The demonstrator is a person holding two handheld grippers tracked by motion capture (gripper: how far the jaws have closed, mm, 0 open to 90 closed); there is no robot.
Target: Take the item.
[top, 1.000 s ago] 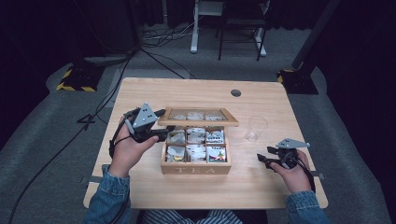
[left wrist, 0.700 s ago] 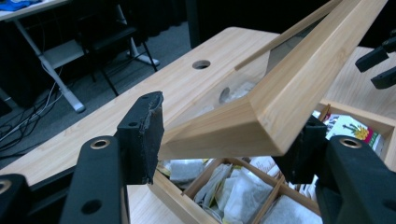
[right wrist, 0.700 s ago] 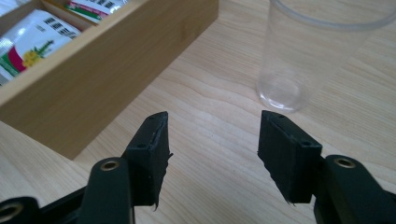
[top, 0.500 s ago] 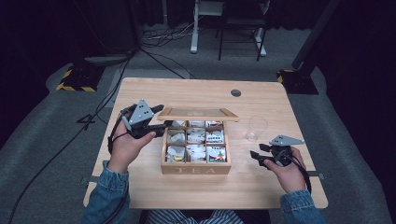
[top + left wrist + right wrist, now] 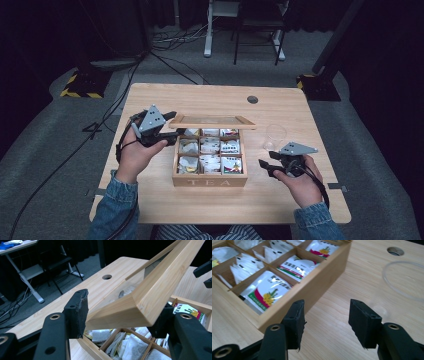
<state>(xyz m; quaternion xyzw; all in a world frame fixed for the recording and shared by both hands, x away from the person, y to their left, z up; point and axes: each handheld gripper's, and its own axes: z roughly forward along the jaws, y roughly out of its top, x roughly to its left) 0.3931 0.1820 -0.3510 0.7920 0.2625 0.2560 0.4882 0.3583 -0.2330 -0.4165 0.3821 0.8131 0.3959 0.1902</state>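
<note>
A wooden tea box (image 5: 210, 181) marked TEA stands mid-table, its compartments full of tea bags (image 5: 265, 291). Its glass-paned lid (image 5: 212, 120) is tilted up over the back row. My left gripper (image 5: 172, 132) is shut on the lid's left front corner; in the left gripper view the lid's wooden frame (image 5: 160, 287) sits between the pads of that gripper (image 5: 120, 315). My right gripper (image 5: 265, 168) hovers just right of the box, open. Its jaws have narrowed slightly, and nothing lies between them (image 5: 325, 320). The box's side wall (image 5: 312, 290) is just ahead of them.
A clear glass (image 5: 275, 136) stands right of the box, beyond my right gripper, and its rim (image 5: 404, 280) is close to the right jaw. A round cable hole (image 5: 252, 99) is at the table's back. Chairs and cables lie on the floor beyond.
The lid has tipped up a little further in my left gripper. My right gripper has moved left toward the box and risen slightly.
</note>
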